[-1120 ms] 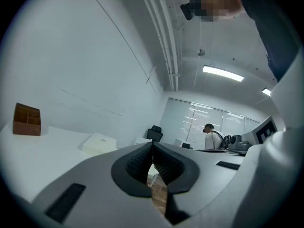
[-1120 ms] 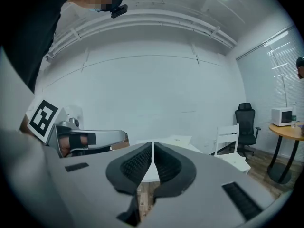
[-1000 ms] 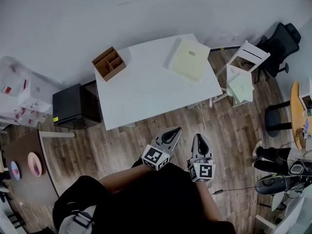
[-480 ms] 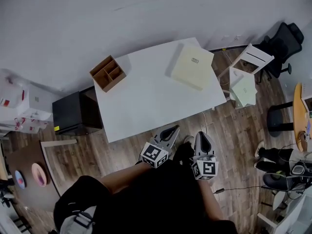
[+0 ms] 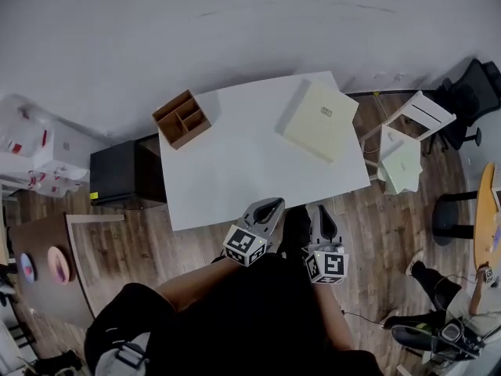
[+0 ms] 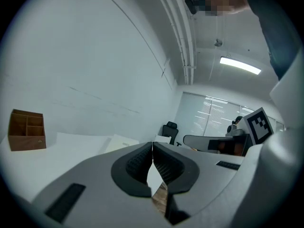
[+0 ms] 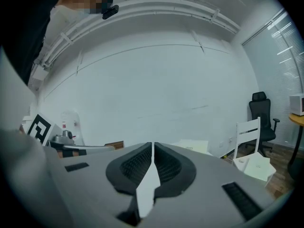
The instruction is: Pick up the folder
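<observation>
White table with probable folder sits nearer; left hand-held gripper, right hand-held gripper shut, empty.

We see a smooth matt white desk, brown wood organiser box, pale matt folder, prob. card; wood-plank floor w/ grain, semi-matt.

Wooden organizer on white table, white chair

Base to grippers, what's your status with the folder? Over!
Left gripper and right gripper both shut, empty, at the table's near edge. Folder flat on far right corner, untouched. Wooden organizer far left, out of the way.
</observation>
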`<state>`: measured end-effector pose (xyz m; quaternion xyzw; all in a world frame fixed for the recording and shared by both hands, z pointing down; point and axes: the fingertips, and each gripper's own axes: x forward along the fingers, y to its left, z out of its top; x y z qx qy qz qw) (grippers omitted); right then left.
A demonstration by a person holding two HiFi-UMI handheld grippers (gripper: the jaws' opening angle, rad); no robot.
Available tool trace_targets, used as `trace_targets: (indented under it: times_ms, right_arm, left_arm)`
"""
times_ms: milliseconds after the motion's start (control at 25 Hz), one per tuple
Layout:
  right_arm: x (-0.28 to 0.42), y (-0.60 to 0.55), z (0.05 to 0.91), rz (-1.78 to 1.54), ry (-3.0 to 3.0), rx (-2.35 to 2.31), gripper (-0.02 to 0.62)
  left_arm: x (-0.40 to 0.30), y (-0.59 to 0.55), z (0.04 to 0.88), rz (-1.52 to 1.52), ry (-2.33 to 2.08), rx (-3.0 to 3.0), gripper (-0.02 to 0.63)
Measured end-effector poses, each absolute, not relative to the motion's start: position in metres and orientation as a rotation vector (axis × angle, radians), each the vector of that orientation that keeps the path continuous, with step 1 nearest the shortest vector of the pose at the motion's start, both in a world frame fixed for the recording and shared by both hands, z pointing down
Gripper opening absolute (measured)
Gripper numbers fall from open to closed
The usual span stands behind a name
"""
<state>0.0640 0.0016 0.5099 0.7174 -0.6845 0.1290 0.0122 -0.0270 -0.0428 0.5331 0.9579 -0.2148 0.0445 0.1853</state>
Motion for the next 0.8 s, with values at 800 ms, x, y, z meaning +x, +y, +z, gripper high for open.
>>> trace_targets:
  times_ms: [800]
  right_arm:
    - [0.245, -0.159, 0.581, 0.585, -2.236, 1.934, 0.037]
  left_arm:
    - [0.1, -0.186, 0.647, 0.511, -0.783, 2.389, 0.02]
